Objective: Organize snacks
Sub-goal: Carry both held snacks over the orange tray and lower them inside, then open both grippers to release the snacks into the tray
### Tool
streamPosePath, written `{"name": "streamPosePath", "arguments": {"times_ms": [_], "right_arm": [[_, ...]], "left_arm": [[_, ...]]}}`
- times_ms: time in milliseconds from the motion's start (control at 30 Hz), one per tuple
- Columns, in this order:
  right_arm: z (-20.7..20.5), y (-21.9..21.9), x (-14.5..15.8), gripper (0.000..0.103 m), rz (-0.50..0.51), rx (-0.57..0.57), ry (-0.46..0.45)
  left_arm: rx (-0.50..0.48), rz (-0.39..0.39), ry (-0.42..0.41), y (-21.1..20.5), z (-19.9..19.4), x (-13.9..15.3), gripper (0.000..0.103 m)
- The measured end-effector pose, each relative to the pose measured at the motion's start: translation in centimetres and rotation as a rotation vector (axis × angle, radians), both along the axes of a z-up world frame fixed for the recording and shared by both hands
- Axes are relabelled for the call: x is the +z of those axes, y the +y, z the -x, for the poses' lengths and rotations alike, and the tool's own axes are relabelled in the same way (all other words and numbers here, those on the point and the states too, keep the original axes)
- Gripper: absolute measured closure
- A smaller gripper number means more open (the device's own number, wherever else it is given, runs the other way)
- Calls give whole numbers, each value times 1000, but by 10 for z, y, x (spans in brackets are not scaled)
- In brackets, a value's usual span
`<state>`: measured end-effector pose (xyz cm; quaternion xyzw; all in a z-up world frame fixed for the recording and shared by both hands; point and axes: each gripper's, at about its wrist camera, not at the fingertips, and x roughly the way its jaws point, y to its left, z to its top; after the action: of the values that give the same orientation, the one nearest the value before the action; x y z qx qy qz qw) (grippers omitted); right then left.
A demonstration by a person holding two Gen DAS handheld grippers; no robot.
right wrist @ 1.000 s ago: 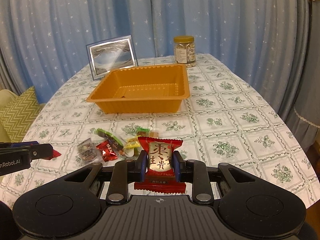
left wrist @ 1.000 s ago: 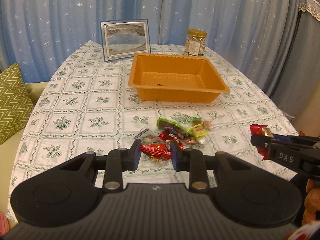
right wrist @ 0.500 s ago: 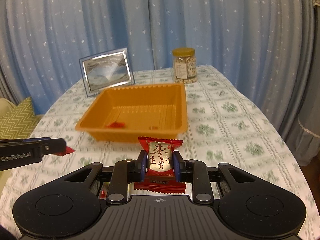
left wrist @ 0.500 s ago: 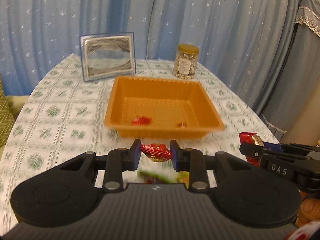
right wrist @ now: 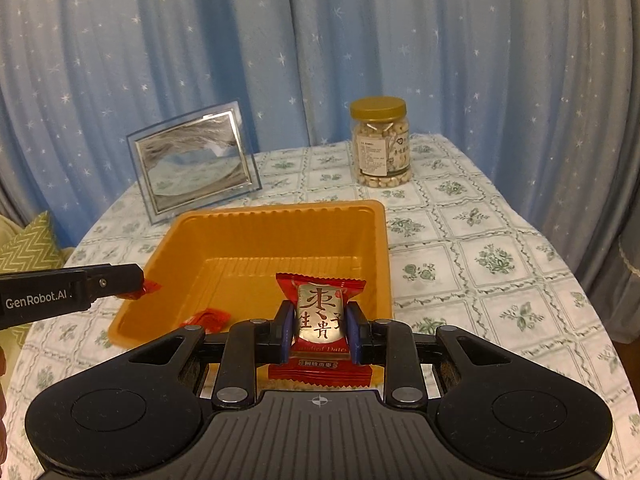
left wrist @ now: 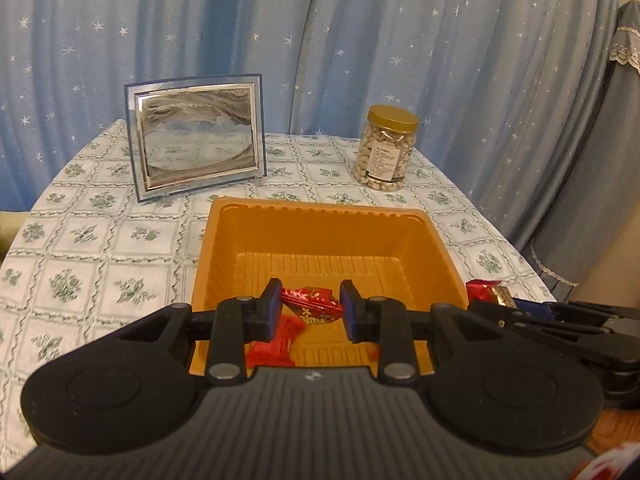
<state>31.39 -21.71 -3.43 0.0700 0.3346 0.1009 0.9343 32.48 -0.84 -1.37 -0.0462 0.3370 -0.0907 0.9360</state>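
Two claws each gripped a red snack: left claw a candy, right claw a date packet, over the orange tray.

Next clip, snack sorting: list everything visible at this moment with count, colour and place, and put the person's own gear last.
Tray: one, orange, middle of the table.
Loose red wrapper: at least one, red, on the tray floor at its near side.
Red candy: one, red foil, held over the tray.
Candied-dates packet: one, red and gold, held at the tray's near right corner.
Jar of nuts: one, clear with a gold lid, behind the tray.
Framed picture: one, glass-framed, grey-blue, far left of the table.
Tablecloth: one, white with green flowers, over the table.
Cushion: one, green zigzag, left of the table.
Curtain: blue with stars, behind.
Left gripper: black, fingers shut on the red candy.
Right gripper: black, fingers shut on the candied-dates packet.
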Motion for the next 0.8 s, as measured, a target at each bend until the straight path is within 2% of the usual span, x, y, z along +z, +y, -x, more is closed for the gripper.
{"name": "streamPosePath", "arguments": {"times_ms": [233, 267, 333, 800], "right_arm": [[-23, -2, -14, 76, -14, -6, 31], [-25, -2, -15, 76, -16, -8, 33], [-27, -3, -16, 76, -22, -9, 36], [-38, 2, -21, 75, -70, 18, 42]], "left_arm": [[-15, 16, 17, -9, -28, -17, 74], [-15, 16, 23, -11, -32, -18, 62], [-4, 15, 17, -10, -34, -19, 49], [52, 12, 29, 10, -13, -24, 47]]}}
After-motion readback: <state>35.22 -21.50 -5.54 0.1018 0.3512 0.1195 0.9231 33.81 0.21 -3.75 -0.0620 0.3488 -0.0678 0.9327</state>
